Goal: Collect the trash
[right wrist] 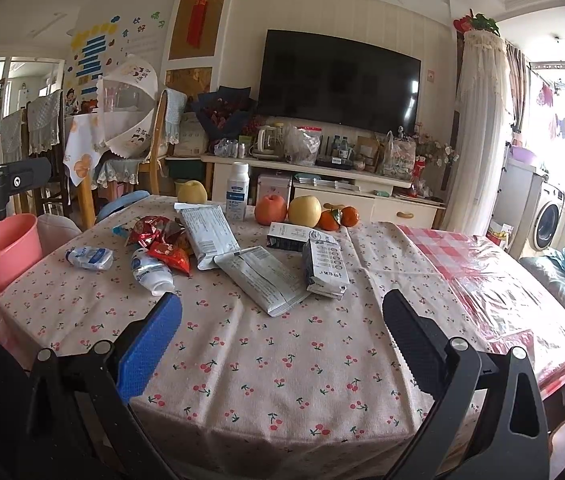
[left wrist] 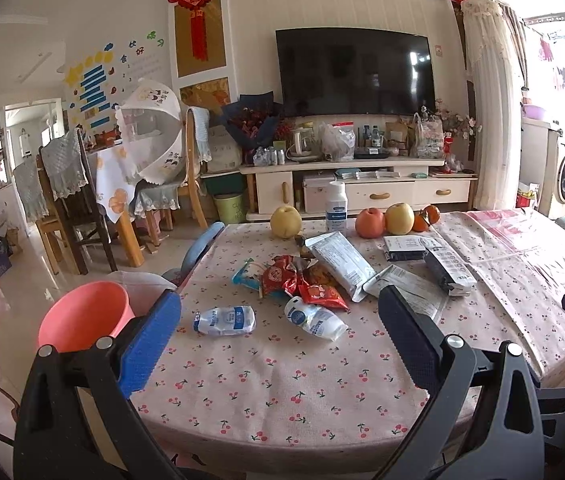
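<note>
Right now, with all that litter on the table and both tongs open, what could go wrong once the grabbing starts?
Three risks, as I judge it:
1. The standing bottle and fruit sit just behind the wrappers; a long reach might tip or roll them.
2. The crushed bottles look slippery and could pop out of the left tongs.
3. The bin stands off the table's edge, so a short drop could miss it.
</note>
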The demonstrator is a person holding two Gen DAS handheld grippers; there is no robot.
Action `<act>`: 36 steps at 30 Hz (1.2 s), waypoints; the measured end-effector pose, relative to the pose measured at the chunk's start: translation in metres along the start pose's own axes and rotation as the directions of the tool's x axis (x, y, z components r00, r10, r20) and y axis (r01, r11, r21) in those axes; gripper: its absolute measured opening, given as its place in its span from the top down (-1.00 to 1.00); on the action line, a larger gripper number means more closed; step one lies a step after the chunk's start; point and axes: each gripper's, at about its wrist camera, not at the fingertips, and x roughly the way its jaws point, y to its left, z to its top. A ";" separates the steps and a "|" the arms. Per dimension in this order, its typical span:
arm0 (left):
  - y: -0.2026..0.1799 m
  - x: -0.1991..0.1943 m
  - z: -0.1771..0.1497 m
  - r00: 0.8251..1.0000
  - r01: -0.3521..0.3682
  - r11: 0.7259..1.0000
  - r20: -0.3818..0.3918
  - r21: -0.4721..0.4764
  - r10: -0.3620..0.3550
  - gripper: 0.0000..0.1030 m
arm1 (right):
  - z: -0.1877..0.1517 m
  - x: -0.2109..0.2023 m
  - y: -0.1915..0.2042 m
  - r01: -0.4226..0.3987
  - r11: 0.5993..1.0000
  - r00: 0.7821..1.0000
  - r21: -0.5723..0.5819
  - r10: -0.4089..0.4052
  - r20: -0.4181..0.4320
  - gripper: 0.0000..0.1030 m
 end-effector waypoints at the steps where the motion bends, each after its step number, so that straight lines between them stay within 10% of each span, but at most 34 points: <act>1: 0.000 0.000 0.000 1.000 -0.002 1.000 0.000 0.001 0.002 -0.93 | 0.000 0.001 -0.001 0.000 1.000 1.000 -0.002 0.000 0.000 -0.93; 36: -0.003 0.041 -0.023 0.995 -0.030 0.999 -0.095 0.016 0.031 -0.93 | -0.008 0.040 -0.008 -0.082 0.996 0.989 -0.019 0.079 -0.122 -0.93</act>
